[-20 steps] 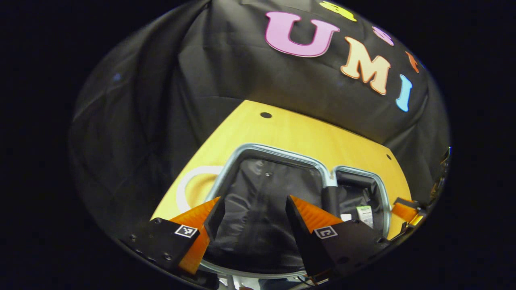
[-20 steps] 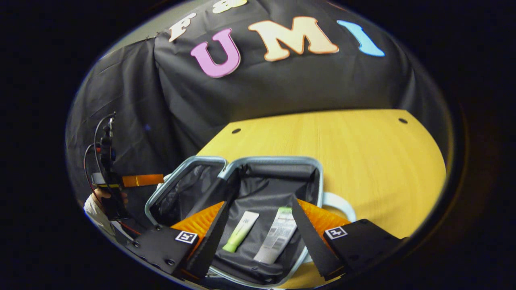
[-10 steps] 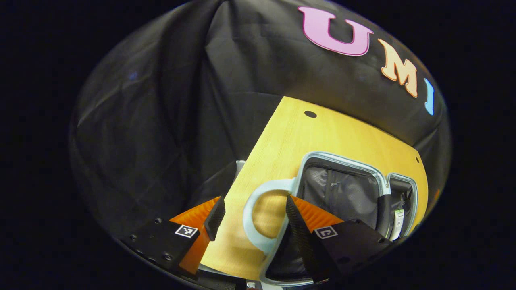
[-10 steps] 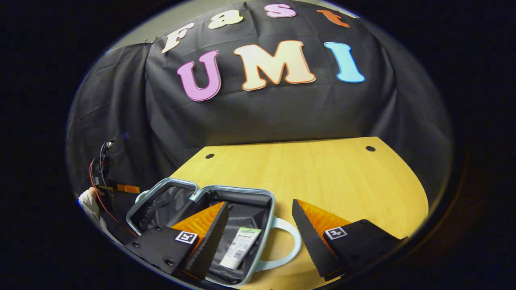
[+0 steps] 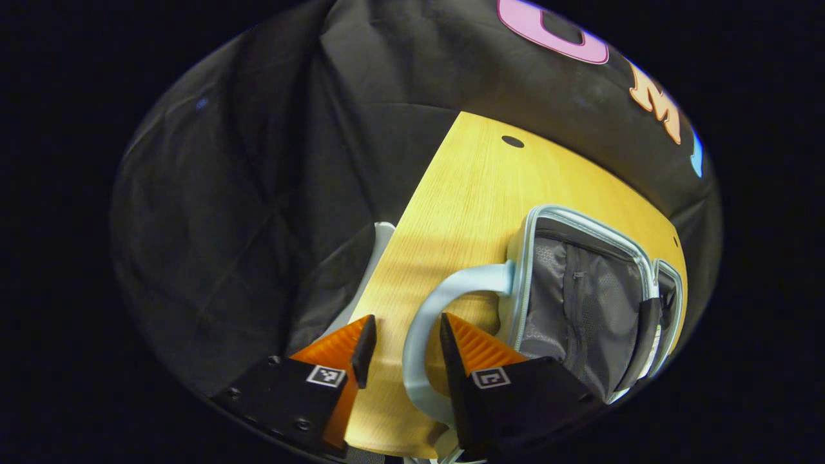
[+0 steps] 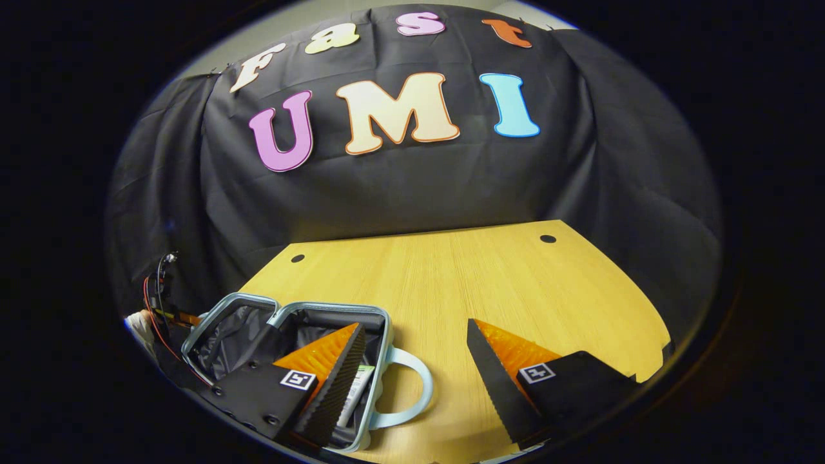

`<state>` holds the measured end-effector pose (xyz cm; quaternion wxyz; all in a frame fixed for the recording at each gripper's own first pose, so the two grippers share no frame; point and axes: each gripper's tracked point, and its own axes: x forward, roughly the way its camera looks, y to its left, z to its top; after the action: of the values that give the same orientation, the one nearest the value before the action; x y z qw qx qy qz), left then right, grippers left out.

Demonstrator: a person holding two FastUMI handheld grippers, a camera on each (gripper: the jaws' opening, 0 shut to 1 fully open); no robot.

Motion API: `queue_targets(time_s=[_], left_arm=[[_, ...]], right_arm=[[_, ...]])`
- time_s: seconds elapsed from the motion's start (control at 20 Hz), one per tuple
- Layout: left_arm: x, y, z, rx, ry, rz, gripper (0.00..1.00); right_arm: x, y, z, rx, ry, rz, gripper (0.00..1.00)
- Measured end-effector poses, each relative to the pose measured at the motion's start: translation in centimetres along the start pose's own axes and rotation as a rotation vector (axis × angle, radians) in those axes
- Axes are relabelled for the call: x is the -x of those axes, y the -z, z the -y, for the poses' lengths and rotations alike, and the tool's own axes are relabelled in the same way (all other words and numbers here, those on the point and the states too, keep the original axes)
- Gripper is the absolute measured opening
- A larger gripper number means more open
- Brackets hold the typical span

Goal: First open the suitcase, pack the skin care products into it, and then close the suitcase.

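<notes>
You are working in a staged recording booth, not a lived-in room. A black cloth wall [image 6: 399, 187] hangs in loose folds behind and beside the table, closing off the space. The wooden tabletop [image 6: 490, 283] is a plain light board with small round holes near its back corners, like a bare office desk, and carries almost nothing but the open suitcase [image 6: 283, 328]. In the right gripper view, loose red and black cables [image 6: 155, 303] trail by a person's hand at the far left edge, pointing to data-collection gear.
</notes>
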<state>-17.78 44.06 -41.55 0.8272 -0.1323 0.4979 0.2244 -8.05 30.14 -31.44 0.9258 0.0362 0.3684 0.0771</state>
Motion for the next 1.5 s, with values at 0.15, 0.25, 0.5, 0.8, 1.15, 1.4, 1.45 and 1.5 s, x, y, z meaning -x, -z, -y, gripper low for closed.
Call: queue_targets(time_s=[0.15, 0.25, 0.5, 0.8, 1.15, 1.4, 1.45, 1.5], left_arm=[[-0.1, 0.3, 0.3, 0.019, -0.005, -0.010, 0.26], [0.4, 0.0, 0.7, 0.011, -0.003, 0.009, 0.18], [3.4, -1.9, 1.4, -0.036, -0.031, 0.075, 0.03], [10.6, -5.2, 4.4, -0.085, -0.017, 0.198, 0.00], [18.7, -6.6, 9.7, -0.145, -0.058, 0.329, 0.00], [22.7, -6.5, 14.8, -0.163, -0.054, 0.381, 0.00], [23.4, -6.4, 15.8, -0.171, -0.053, 0.389, 0.00], [24.1, -6.5, 17.0, -0.181, -0.045, 0.398, 0.00]], right_arm=[[0.4, -0.5, 0.5, 0.013, 0.018, 0.028, 0.98], [0.7, -1.1, 1.1, 0.028, 0.032, 0.055, 0.98], [0.9, -2.4, 1.8, 0.047, 0.031, 0.104, 0.98], [1.3, -3.8, 2.8, 0.068, -0.017, 0.146, 0.98], [2.4, -6.7, 5.7, 0.180, -0.110, 0.224, 0.99], [3.4, -8.2, 8.3, 0.170, -0.149, 0.256, 0.99], [3.7, -8.4, 8.6, 0.160, -0.160, 0.262, 0.99], [3.8, -8.6, 9.1, 0.156, -0.163, 0.270, 0.98]])
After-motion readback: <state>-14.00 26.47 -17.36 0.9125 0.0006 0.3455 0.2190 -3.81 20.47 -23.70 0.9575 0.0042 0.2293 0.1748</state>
